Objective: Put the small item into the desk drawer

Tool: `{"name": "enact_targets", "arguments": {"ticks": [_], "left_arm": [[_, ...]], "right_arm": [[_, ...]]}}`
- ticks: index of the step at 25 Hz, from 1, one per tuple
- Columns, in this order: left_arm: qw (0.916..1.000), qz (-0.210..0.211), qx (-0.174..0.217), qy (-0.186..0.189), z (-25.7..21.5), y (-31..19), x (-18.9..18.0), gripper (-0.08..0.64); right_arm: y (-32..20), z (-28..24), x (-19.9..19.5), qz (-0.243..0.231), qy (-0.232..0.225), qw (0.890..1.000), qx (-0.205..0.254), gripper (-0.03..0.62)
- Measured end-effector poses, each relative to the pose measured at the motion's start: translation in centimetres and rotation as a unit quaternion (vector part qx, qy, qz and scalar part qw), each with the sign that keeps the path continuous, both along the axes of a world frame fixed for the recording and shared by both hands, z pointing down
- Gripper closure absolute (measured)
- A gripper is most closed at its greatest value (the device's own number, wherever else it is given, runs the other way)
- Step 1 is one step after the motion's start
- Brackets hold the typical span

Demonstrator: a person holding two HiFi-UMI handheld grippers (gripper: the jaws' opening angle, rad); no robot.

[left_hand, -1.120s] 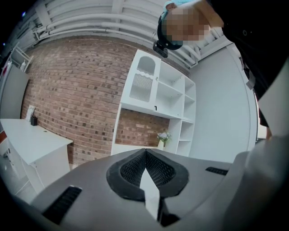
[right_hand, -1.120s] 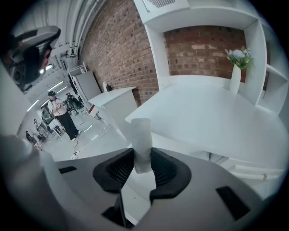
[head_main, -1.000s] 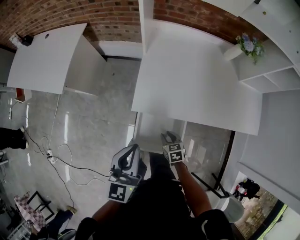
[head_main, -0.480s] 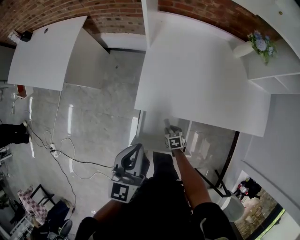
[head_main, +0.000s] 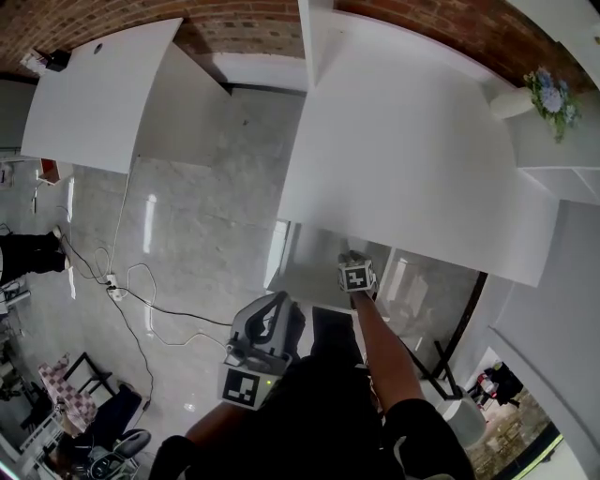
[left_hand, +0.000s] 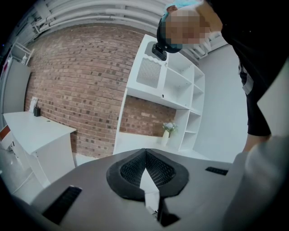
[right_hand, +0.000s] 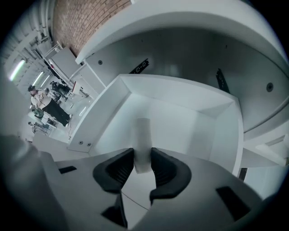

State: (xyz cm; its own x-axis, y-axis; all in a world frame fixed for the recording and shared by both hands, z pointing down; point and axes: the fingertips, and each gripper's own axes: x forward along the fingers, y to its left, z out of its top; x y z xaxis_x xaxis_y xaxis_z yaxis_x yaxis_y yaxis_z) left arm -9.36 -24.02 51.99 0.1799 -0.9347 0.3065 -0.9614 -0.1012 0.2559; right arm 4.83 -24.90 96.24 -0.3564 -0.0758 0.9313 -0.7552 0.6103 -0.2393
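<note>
Drawer (right_hand: 189, 122) under white table (head_main: 412, 159) pulled open toward near side. Small white item (right_hand: 143, 137) upright over drawer's inside; contact with bottom unclear. Right gripper (right_hand: 143, 160): fingers (right_hand: 118, 169) narrowly apart, clamped on item's near end. Left gripper (left_hand: 145, 164) near, left of drawer: fingers pressed together, touching nothing.

White desk (head_main: 412, 159), white drawer (right_hand: 180, 97), white small item (right_hand: 143, 144), red brick wall (left_hand: 76, 85)

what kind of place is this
Probably an office or studio workspace: a white desk and a second desk stand against a brick wall, with open white shelves holding a flower vase.
</note>
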Motion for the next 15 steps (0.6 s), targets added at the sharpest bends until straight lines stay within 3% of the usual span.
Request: {"name": "enact_targets", "arguments": {"ticks": [15], "left_arm": [[0.9997,-0.012,-0.019,-0.006,1.7,-0.4,0.0,0.537]], "right_arm": [[0.9,4.1,1.5,0.009,0.022,0.999,-0.043,0.454]]}}
